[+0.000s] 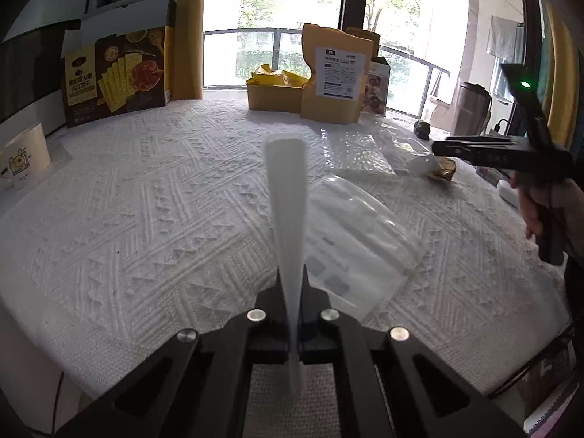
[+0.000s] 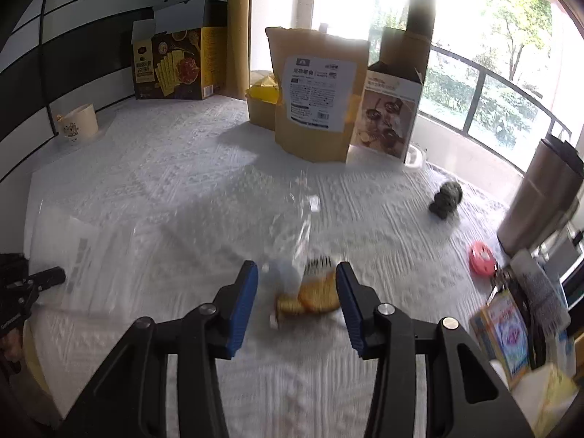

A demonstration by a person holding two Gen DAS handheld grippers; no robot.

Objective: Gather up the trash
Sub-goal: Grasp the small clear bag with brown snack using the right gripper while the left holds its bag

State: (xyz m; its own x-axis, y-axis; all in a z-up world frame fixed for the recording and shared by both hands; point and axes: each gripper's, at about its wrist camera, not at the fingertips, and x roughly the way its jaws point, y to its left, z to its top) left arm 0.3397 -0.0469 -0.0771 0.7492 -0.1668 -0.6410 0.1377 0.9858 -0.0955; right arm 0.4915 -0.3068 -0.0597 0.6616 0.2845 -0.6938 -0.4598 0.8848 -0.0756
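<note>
The left gripper (image 1: 294,314) is clenched on a white plastic bag (image 1: 286,200), seen edge-on as a tall strip rising toward 12 o'clock in the left wrist view; I take it to be the collecting bag, though whether anything is inside cannot be told. Just past it at 1 o'clock a flat clear printed sleeve (image 1: 356,241) lies on the white textured tablecloth (image 1: 146,200), not yet picked up.

The right gripper (image 2: 297,292) is released, its blue pads spread wide, and between them on the cloth sits a gold snack wrapper (image 2: 314,297) with a crinkled clear wrapper (image 2: 292,233) trailing off toward 12 o'clock. The pads are apart from the wrapper, so this grasp looks about to begin rather than done.

Farther out, at 2 o'clock in the right wrist view, a dark crumpled wad (image 2: 446,199) and a pink round thing (image 2: 482,252) lie loose. At the back stand a kraft pouch (image 2: 314,106), a cracker box (image 2: 175,62) at 11 o'clock and a paper cup (image 2: 77,125) at 10 o'clock.

My judgement: the task is at an early or middle stage, with several pieces left on the table.
</note>
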